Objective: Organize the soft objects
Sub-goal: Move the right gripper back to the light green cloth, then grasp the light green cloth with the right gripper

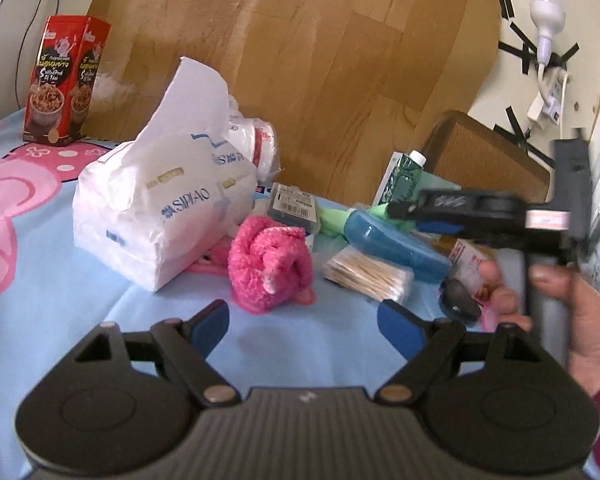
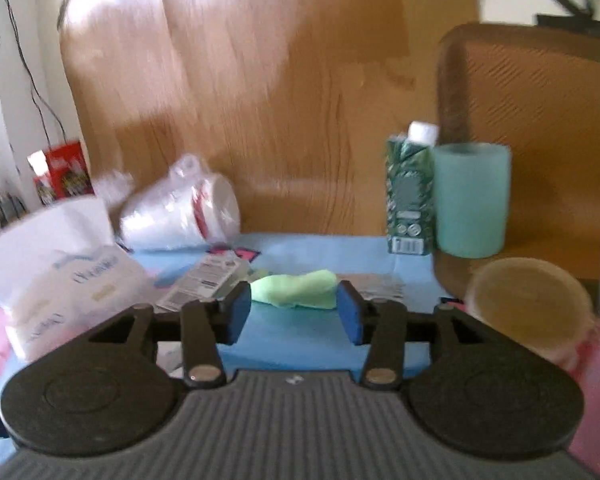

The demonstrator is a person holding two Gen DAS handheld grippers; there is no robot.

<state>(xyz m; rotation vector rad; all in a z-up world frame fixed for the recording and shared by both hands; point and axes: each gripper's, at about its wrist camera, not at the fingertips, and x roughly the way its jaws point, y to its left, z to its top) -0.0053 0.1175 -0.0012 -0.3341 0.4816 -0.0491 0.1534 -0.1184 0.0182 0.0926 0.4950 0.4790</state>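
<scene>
A fluffy pink rolled cloth (image 1: 268,270) lies on the blue sheet, just beyond my left gripper (image 1: 304,330), which is open and empty. A white SIPIAO tissue pack (image 1: 160,216) sits left of it. A light green rolled cloth (image 2: 296,290) lies on the sheet just past my right gripper (image 2: 294,314), whose open blue pads stand either side of it without touching; the view is blurred. The right gripper also shows in the left wrist view (image 1: 404,210), above the green cloth (image 1: 336,220).
A red snack box (image 1: 66,80) stands far left. A bag of white cups (image 2: 180,212), a green carton (image 2: 410,196), a teal roll (image 2: 472,200), a blue case (image 1: 392,246), cotton swabs (image 1: 368,278) and a beige bowl (image 2: 530,304) crowd the sheet. A wooden board (image 1: 300,60) stands behind.
</scene>
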